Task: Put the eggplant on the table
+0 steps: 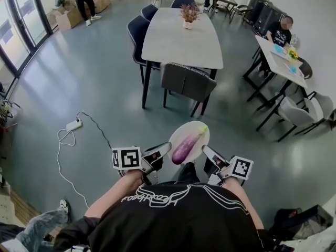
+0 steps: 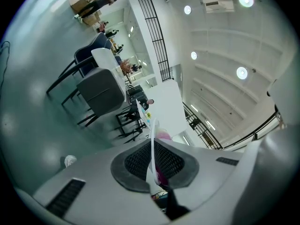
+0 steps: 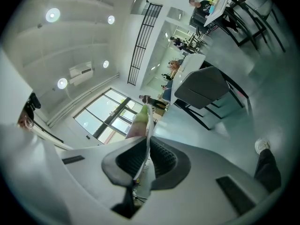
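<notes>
Eggplant on plate — grey floor, table ahead.

This looks like a shared office hall or staff canteen, though which of the two is hard to tell. A long pale table with dark padded chairs and a potted plant stands on a bare grey floor. A person sits at a second table. There are tall glass doors, cardboard boxes, round ceiling lights, an air-conditioning unit and black railings.

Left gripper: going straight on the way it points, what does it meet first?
The left gripper has its claw shut on the plate rim; next, probably the eggplant lying on it.
</notes>
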Demonstrator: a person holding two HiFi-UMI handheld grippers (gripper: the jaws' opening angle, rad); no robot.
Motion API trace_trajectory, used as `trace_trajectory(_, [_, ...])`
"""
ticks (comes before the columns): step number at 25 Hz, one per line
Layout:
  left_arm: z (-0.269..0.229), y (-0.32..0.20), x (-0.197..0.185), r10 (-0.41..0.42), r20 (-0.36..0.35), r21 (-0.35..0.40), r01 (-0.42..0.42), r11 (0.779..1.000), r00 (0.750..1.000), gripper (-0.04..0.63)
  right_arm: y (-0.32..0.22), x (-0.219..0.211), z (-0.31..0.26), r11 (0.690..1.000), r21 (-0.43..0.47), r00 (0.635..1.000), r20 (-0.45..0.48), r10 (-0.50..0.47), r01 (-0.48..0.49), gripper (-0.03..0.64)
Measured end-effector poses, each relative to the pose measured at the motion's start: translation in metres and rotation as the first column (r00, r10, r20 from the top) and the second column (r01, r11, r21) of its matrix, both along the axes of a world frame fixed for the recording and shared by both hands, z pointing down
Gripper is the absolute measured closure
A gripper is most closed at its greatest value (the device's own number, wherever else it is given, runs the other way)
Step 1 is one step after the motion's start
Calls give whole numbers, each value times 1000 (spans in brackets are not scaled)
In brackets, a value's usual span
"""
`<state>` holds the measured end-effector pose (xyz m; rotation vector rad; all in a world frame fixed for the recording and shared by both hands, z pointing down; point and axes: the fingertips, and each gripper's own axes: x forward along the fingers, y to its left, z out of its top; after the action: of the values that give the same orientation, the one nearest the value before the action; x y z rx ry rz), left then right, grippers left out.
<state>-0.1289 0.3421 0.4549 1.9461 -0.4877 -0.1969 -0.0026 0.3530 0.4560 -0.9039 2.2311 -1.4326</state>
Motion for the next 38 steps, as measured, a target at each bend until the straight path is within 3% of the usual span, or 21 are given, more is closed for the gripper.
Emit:
trace_trajectory(15, [12, -92, 36, -38, 29, -30, 39, 999, 999, 574, -98, 36, 15, 999, -24, 999, 23, -36, 36, 592])
trace_trajectory(23, [11, -168, 62, -117, 50, -60, 119, 991, 992, 575, -185, 63, 15, 993, -42, 993, 43, -107, 109, 592])
trace_trajectory(38, [1, -317, 151, -149, 107, -53, 156, 986, 983, 574, -339, 150, 9, 990, -35, 987, 87, -135, 138, 592])
